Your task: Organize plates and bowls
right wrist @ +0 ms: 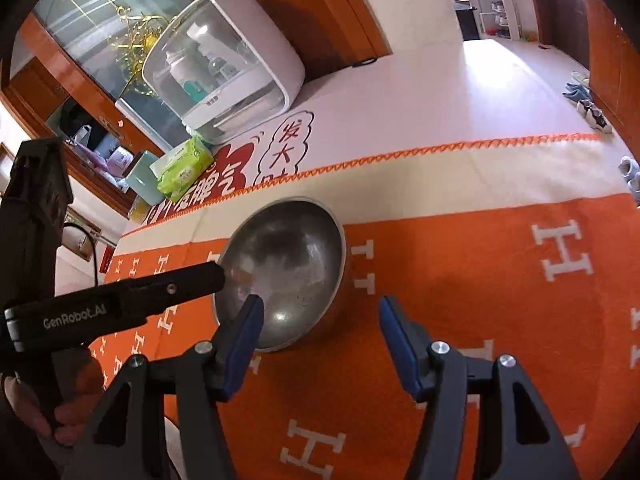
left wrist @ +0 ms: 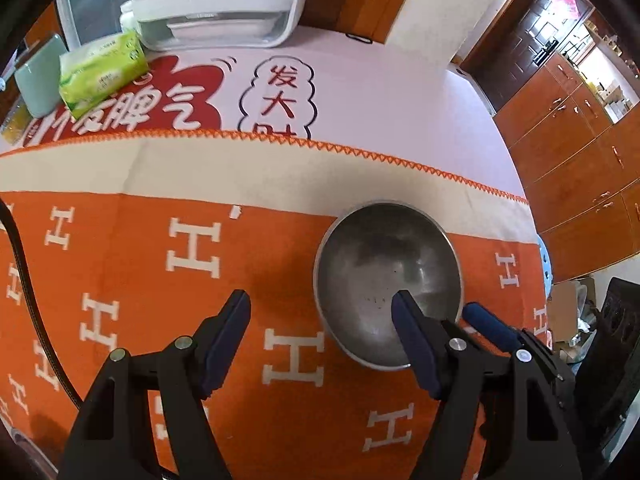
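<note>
Steel bowl sits ahead-left of your right gripper, jaws spread, nearer; left gripper spread too, bowl off its right finger.

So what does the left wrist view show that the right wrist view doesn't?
Only the left wrist view: the left gripper open, one finger over the metal bowl, and wooden cabinets at right. Only the right wrist view: the right gripper open, and shoes on the floor. Both: the bowl, orange blanket, green tissue pack and white appliance.
</note>
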Demonstrator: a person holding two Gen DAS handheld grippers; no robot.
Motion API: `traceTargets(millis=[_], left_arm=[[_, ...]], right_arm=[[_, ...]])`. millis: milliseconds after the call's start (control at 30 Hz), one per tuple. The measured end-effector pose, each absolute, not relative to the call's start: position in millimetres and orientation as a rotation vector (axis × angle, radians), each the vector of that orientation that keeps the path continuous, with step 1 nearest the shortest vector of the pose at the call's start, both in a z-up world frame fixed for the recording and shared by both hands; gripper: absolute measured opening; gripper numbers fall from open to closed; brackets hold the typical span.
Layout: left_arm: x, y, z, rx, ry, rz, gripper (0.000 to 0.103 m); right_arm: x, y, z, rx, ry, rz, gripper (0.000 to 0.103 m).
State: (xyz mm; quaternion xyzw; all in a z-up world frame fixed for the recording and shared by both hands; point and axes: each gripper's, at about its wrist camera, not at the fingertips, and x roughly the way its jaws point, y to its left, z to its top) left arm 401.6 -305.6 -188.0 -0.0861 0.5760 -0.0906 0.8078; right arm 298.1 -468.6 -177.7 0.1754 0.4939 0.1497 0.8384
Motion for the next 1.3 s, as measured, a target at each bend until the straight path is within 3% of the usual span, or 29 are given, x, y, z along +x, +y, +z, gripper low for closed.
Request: traceTargets(millis=[133, 200, 500, 767, 1033, 1300], left_arm=[[407.4, -308.8, -203.3, -0.197, 1.268, -0.199, 0.063], [409.3, -310.0, -210.1, -0.213, 1.288, -0.210, 0.052], [412.6, -315.0, -228.3, -0.255, 1.338, -0.228, 0.026], [409.4, -317.9, -235.2, -0.289, 1.364, -0.233, 0.020], [403.7, -317.9, -234.5, -0.340, 1.370, -0.247, 0.016], [391.9, -318.1, -231.3, -0.353, 1.402, -0.274, 0.015]], right_arm=[[301.4, -466.4, -186.9, 0.387, 1.062, 0.331, 0.060], [302.2, -465.9, -190.1, 0.394, 1.065, 0.338, 0.058], [305.3, -466.4, -199.2, 0.415, 1.088, 0.340, 0.045], [302.0, -471.3, -202.7, 0.441, 1.120, 0.323, 0.025], [297.1, -472.5, -203.6, 0.413, 1.149, 0.291, 0.017], [280.4, -482.5, -203.1, 0.445, 1.171, 0.255, 0.014]])
